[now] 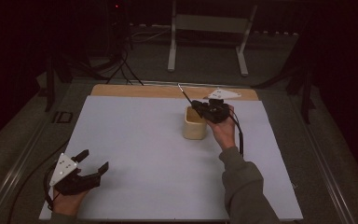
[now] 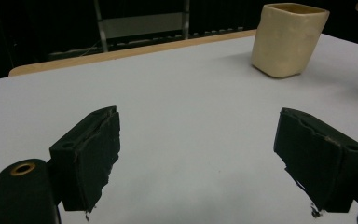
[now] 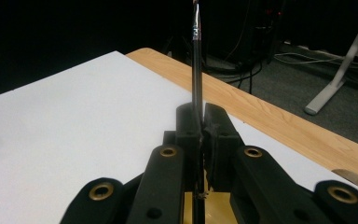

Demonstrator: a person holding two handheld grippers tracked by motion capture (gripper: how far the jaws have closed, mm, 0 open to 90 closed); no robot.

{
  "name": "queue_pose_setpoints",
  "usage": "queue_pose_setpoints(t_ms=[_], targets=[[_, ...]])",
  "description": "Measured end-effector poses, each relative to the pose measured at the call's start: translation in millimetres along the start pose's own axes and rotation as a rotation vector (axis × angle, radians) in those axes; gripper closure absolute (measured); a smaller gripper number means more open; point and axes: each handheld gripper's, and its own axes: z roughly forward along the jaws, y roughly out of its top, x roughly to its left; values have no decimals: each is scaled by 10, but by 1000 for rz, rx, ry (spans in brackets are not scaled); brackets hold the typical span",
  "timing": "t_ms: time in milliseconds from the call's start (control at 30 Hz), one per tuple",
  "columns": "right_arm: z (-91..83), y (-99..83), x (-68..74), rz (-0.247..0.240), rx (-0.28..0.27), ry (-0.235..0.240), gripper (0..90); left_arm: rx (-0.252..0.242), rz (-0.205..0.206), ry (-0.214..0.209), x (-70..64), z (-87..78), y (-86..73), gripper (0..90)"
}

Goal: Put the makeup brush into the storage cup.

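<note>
A cream square cup [image 1: 195, 123] stands on the white sheet [image 1: 135, 140], right of the middle and toward the back. My right gripper [image 1: 198, 106] hovers just over the cup's far right rim, shut on a thin dark rod [image 1: 185, 94] that slants up and away to the left. In the right gripper view the rod [image 3: 196, 60] rises straight between the closed jaws of my right gripper [image 3: 201, 112], with the cup's yellow inside [image 3: 214, 210] below. My left gripper [image 1: 94, 159] rests near the front left corner, open and empty. The left gripper view shows my left gripper [image 2: 200, 128] spread wide, and the cup [image 2: 289, 39] far off.
The wooden table edge [image 1: 135, 90] shows behind the white sheet. A white metal stand [image 1: 207, 28] and dark cables [image 1: 121, 65] sit on the floor beyond the table. The sheet between the two grippers is bare.
</note>
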Motion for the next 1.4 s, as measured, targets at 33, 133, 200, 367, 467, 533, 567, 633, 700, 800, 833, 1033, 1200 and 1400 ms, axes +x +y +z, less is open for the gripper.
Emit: queue_pose_setpoints(t_ms=[33, 133, 200, 367, 467, 533, 567, 633, 700, 800, 833, 1033, 1200, 1400], targets=[[0, -6, -1, 1, 2, -1, 853, -1, 0, 0, 0, -1, 0, 155], [-4, -23, -9, 1, 4, -4, 854, 0, 0, 0, 0, -2, 0, 155], [-11, -31, -17, 2, 3, -4, 853, 0, 0, 0, 0, -2, 0, 155], [-14, -52, -22, 5, 1, -7, 854, 1, 1, 1, -2, -3, 1, 155], [-2, -65, -19, 5, 2, -4, 854, 1, 0, 1, -1, -5, 1, 155], [6, -76, -17, 7, 4, -4, 853, -2, -2, 0, 0, -5, 0, 155], [10, -83, -17, 9, 6, -4, 853, -3, -2, 0, 0, -5, 0, 155], [18, -95, -19, 10, 7, -6, 853, -3, -3, 0, -1, -5, 0, 155], [23, -107, -19, 10, 7, -5, 854, -4, -3, 0, -1, -6, 0, 155], [25, -141, -28, 11, 13, -7, 853, -2, -2, 0, -1, -6, 0, 155], [26, -155, -34, 14, 15, -10, 854, -1, -1, 1, -2, -6, 1, 155], [8, -196, -67, 25, 16, -12, 854, 0, 0, 1, -2, -3, -1, 155], [3, -220, -76, 31, 20, -16, 853, 1, 1, 1, -4, -5, 0, 155], [19, -244, -78, 31, 22, -15, 853, 0, 0, 0, -1, -4, 0, 155]])
